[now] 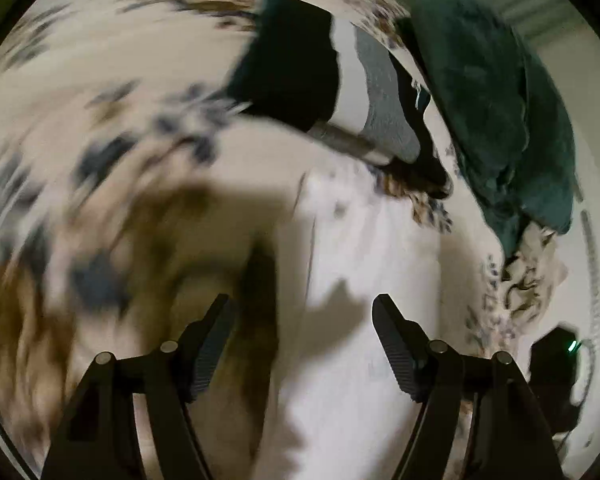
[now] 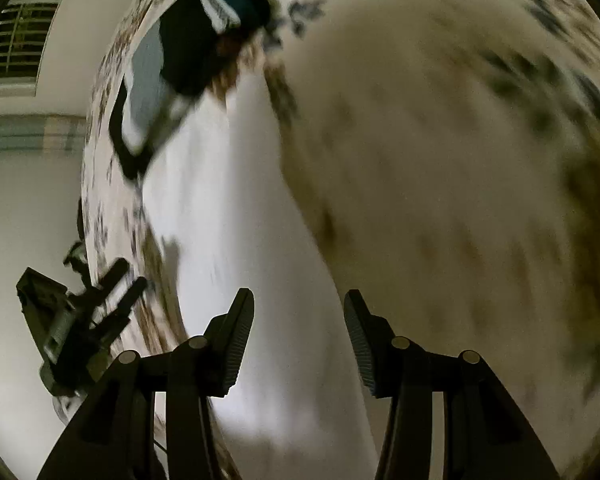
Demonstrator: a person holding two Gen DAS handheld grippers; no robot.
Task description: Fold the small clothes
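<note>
A bed with a floral cover (image 1: 100,128) carries everything, and a white garment (image 1: 360,280) lies spread flat near its middle. A dark green blanket (image 1: 500,120) is heaped by the far edge, just beside a folded pile of dark, white and grey clothes (image 1: 332,88). The left gripper (image 1: 302,316) and the right gripper (image 2: 299,308) both hang over the white garment, fingers apart and holding nothing.

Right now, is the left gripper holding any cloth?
No, the left gripper is open, its fingers spread apart with only the white garment lying beyond them.
</note>
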